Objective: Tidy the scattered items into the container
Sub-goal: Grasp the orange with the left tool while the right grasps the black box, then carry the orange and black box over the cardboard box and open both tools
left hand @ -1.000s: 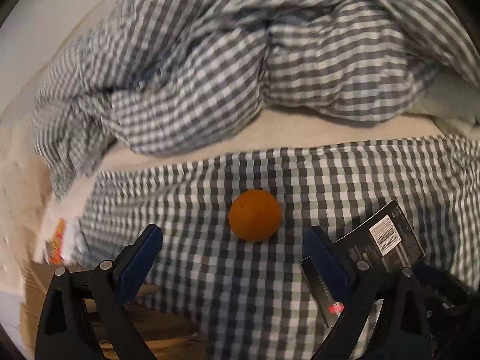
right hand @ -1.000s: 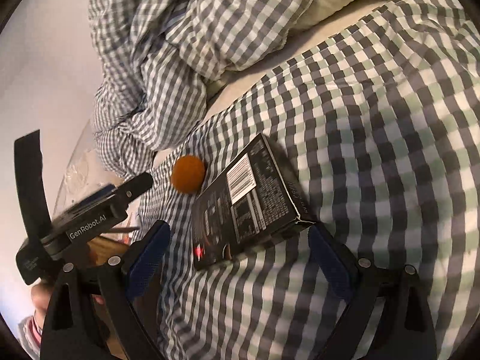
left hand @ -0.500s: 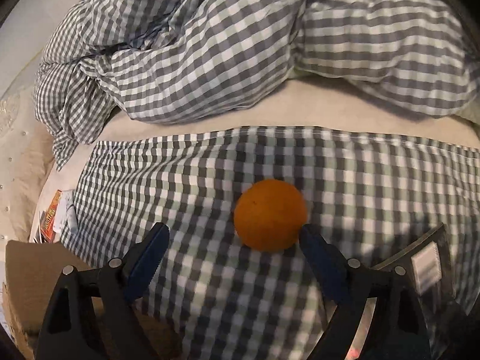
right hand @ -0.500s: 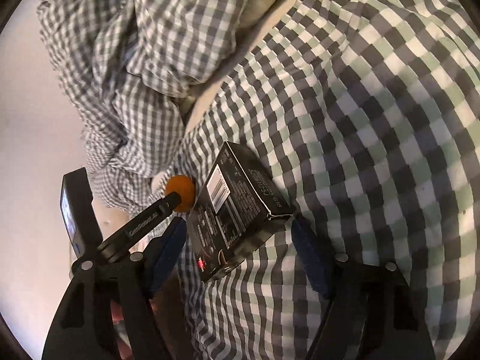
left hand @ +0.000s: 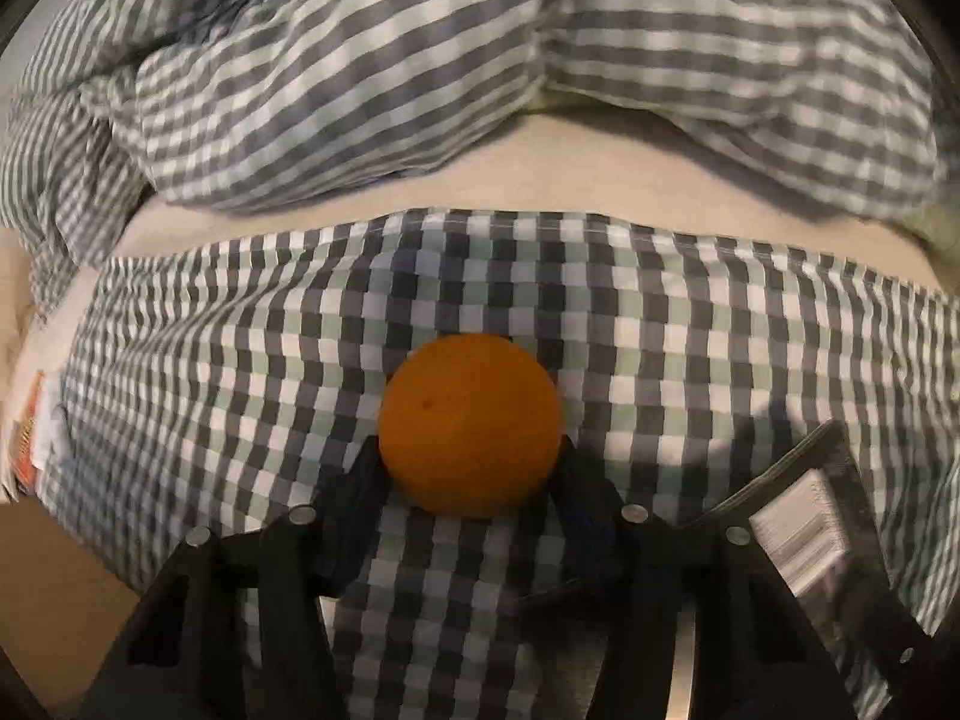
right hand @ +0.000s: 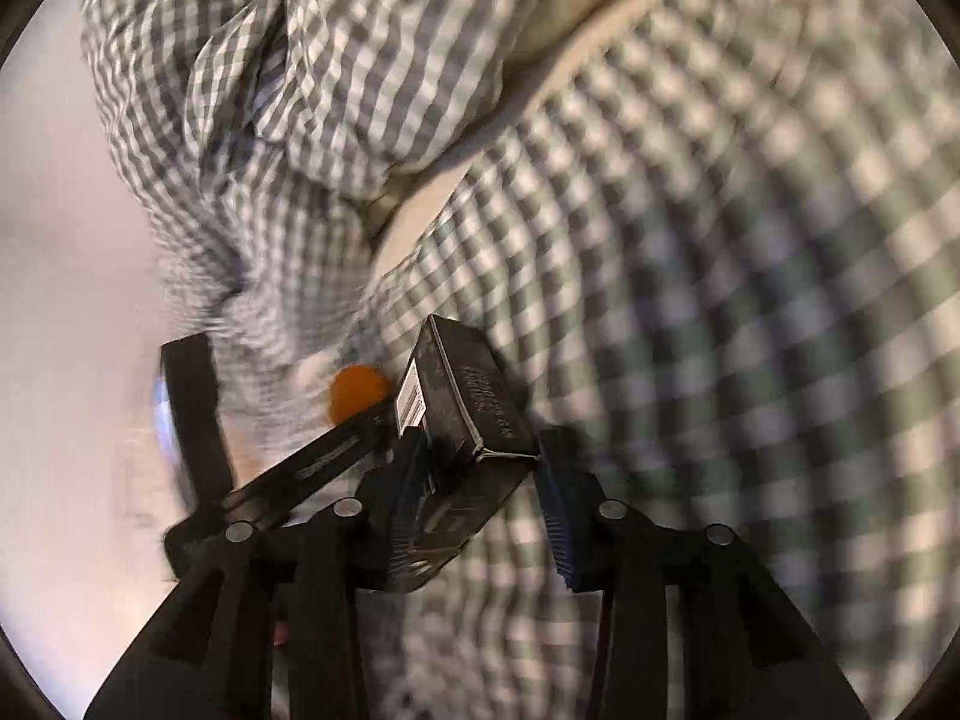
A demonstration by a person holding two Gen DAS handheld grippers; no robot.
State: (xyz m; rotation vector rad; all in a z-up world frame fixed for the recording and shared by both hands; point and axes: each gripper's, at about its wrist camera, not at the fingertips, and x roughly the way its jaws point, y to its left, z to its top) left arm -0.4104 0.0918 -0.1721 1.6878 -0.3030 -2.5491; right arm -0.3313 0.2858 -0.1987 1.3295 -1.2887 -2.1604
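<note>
Left wrist view: the left tongs (left hand: 471, 480) have just been closing around an orange (left hand: 471, 425) that lies on a checked bedcover (left hand: 240, 360). Both blue pads touch the fruit's lower sides, so the tongs grip the orange. To the right, just beside the right finger, is a black box (left hand: 804, 510) with a white barcode label. A crumpled checked duvet (left hand: 420, 60) is heaped beyond a strip of bare cream sheet (left hand: 540, 180). A small orange-printed packet (left hand: 27, 444) peeks out at the left edge.

Right wrist view: the right tongs (right hand: 480, 492) have just been closing on the black box (right hand: 474, 414), which is tilted up on an edge. The left pad presses its side; the right pad sits at its corner, though blur makes contact there hard to confirm. The orange (right hand: 354, 390) lies just left of the box, with the left tongs' finger (right hand: 312, 468) reaching to it.
</note>
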